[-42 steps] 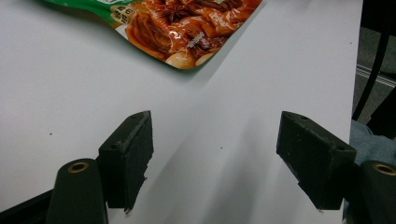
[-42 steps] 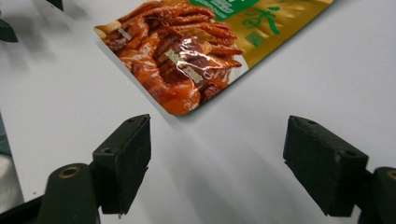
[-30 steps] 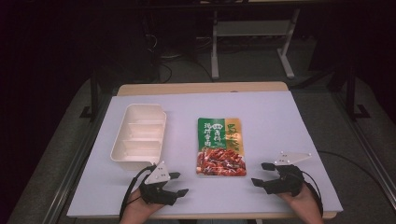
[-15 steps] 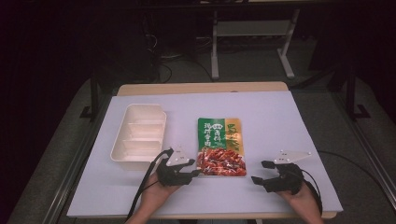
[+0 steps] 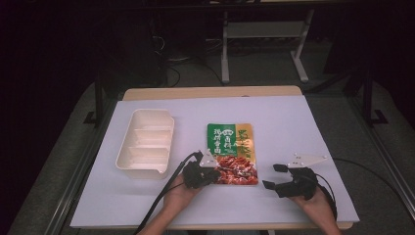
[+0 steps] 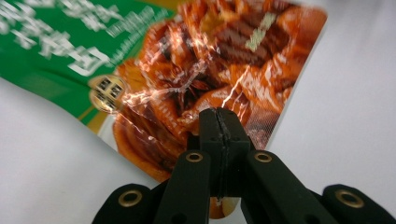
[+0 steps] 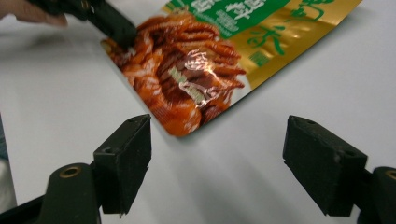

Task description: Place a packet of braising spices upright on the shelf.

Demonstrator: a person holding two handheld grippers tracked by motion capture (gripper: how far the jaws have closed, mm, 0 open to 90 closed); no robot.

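A food pouch, green and gold at the far end with a red meat picture at the near end, lies flat mid-table. My left gripper sits at the pouch's near left corner. In the left gripper view its jaws are pressed together on the pouch edge, so the left gripper is shut on it. My right gripper rests to the right of the pouch, open and apart from it. In the right gripper view the wide-open right gripper faces the pouch, and the left gripper touches the pouch's far corner.
An empty cream tray with three compartments stands left of the pouch. The white tabletop has bare room at the right and far side. Metal frame legs and cables stand on the dark floor beyond the table.
My left gripper moved right and forward from the near table edge to the pouch's corner and shut on it. The right gripper stayed still and open.
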